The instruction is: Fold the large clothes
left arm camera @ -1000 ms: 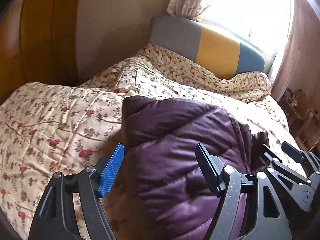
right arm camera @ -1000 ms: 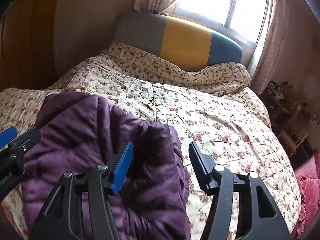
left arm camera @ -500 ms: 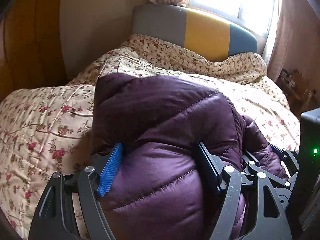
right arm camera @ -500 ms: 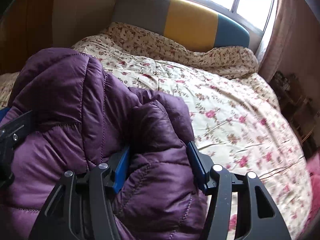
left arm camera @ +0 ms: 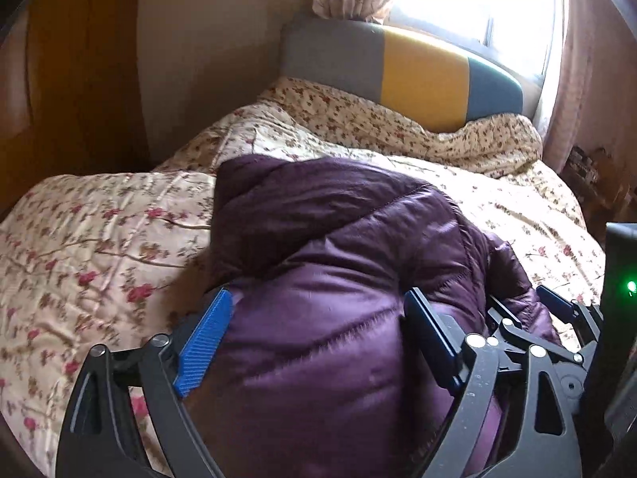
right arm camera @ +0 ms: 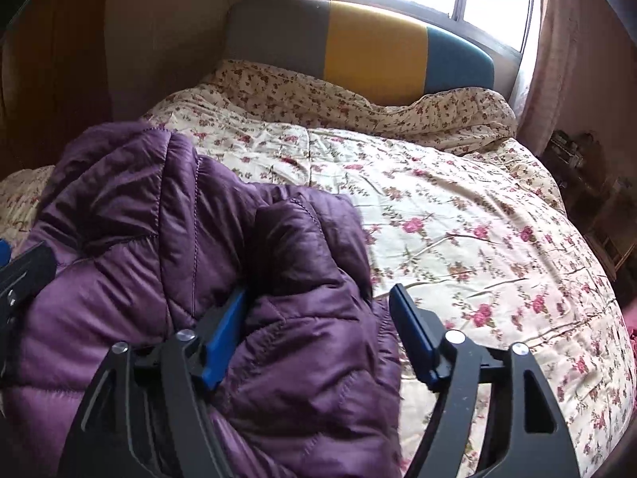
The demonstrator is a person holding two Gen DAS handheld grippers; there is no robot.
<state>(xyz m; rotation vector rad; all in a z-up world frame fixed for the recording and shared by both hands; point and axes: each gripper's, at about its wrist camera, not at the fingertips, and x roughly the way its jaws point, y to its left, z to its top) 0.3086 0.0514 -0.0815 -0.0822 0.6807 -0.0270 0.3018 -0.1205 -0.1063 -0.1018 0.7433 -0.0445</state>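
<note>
Left tongs (left arm camera: 318,342), lower centre of frame, and right tongs (right arm camera: 318,334), likewise, both have jaws opening, each straddling the puffy quilted purple down jacket (left arm camera: 338,271); the right tongs' outer pad stands clear of it. The jacket sits bunched into a thick bundle, lower centre-left on the floral cream quilted bedspread (right arm camera: 458,219). Folding looks largely done; releasing and perhaps tidying remain.

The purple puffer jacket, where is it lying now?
The purple puffer jacket lies bunched on the floral quilt, at the near left part of the bed in the right wrist view, far from the striped headboard.
</note>
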